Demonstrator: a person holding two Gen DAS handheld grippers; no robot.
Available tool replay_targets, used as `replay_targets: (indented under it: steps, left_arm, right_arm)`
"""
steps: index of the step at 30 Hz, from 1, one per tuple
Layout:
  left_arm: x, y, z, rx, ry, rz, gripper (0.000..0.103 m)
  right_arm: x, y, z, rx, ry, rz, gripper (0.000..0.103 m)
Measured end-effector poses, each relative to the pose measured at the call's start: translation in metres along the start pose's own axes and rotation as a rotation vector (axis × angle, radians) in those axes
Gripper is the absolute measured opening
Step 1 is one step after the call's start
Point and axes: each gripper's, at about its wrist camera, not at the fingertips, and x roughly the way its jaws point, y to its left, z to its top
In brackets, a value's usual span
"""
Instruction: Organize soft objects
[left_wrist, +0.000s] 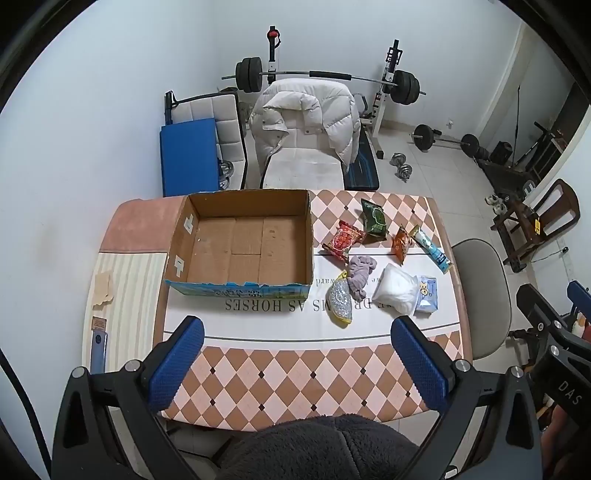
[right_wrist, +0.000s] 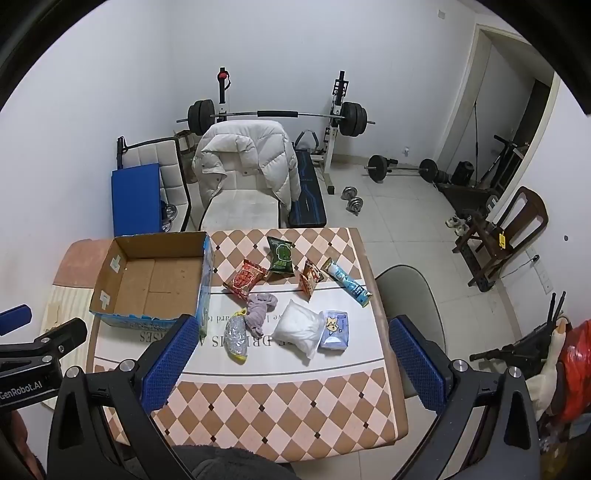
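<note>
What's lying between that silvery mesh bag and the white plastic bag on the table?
A crumpled grey-purple cloth lies between the silvery mesh bag and the white plastic bag. It touches the mesh bag's yellow top, or nearly does. Both wrist views show it, the right one closest.

Matt corrugated cardboard box; glossy plastic snack packets; soft grey cloth; smooth, checker-patterned table; textured blue rubbery gripper pads.
</note>
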Motion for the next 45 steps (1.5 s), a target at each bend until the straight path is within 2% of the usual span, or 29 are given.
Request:
replay_targets:
  steps: [15, 17, 33, 40, 45]
  left_arm:
    - [-0.005, 0.002, 0.002, 0.002, -0.012, 0.007, 0.103]
    - [-0.006, 0.002, 0.002, 0.003, -0.013, 0.008, 0.103]
    - [-0.008, -0.001, 0.002, 0.008, -0.013, 0.009, 0.103]
    - [-0.009, -0.002, 0.001, 0.01, -0.015, 0.01, 0.103]
    - [-0.009, -0.002, 0.001, 0.011, -0.015, 0.009, 0.103]
  right_arm:
    - [0.002, -0.004, 0.01, 0.0, 0.003, -0.005, 0.103]
    - [-0.004, -0.001, 0.002, 0.001, -0.001, 0.002, 0.103]
    - [-0.007, 0.003, 0.0, 0.001, -0.033, -0.001, 0.103]
    - [-0.006, 0.0, -0.002, -0.006, 0.016, 0.007, 0.103]
    - [-0.007, 0.0, -0.002, 0.009, -0.032, 0.021, 0.103]
